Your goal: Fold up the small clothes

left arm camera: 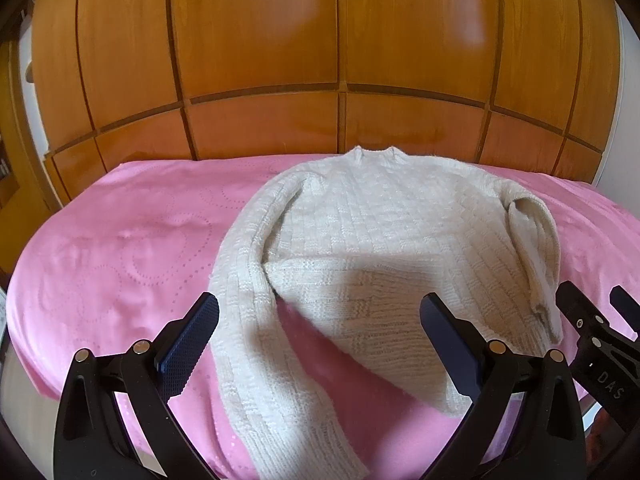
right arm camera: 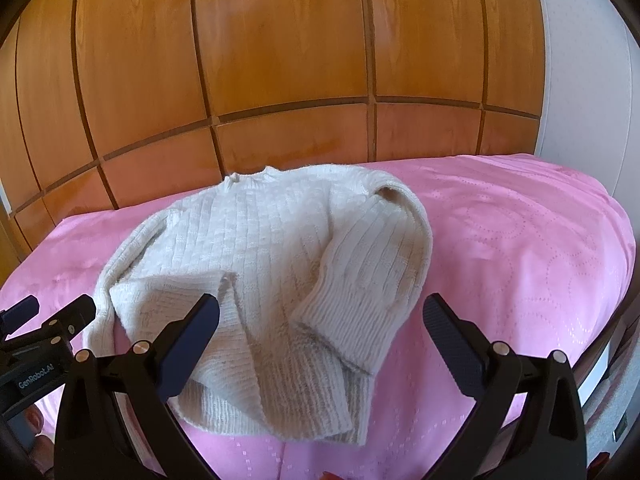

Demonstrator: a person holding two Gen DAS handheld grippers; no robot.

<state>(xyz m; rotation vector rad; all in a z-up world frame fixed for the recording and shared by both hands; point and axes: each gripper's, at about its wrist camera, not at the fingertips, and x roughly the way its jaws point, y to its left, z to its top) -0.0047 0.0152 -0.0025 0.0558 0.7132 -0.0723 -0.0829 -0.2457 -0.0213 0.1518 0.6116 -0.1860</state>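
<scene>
Wooden wardrobe panels (left arm camera: 256, 40) back a pink bedspread (left arm camera: 120, 248) where a cream knit sweater (left arm camera: 360, 232) lies, right sleeve (right arm camera: 360, 280) folded across. Left gripper (left arm camera: 320, 344) and right gripper (right arm camera: 320, 344) hover released; left sleeve (left arm camera: 256, 340) likely folds next.

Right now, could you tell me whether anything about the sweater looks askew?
Yes. The cream sweater lies unevenly on the pink bedspread: its right sleeve is doubled over the body, the left sleeve trails toward the near edge, and the hem is bunched.
</scene>
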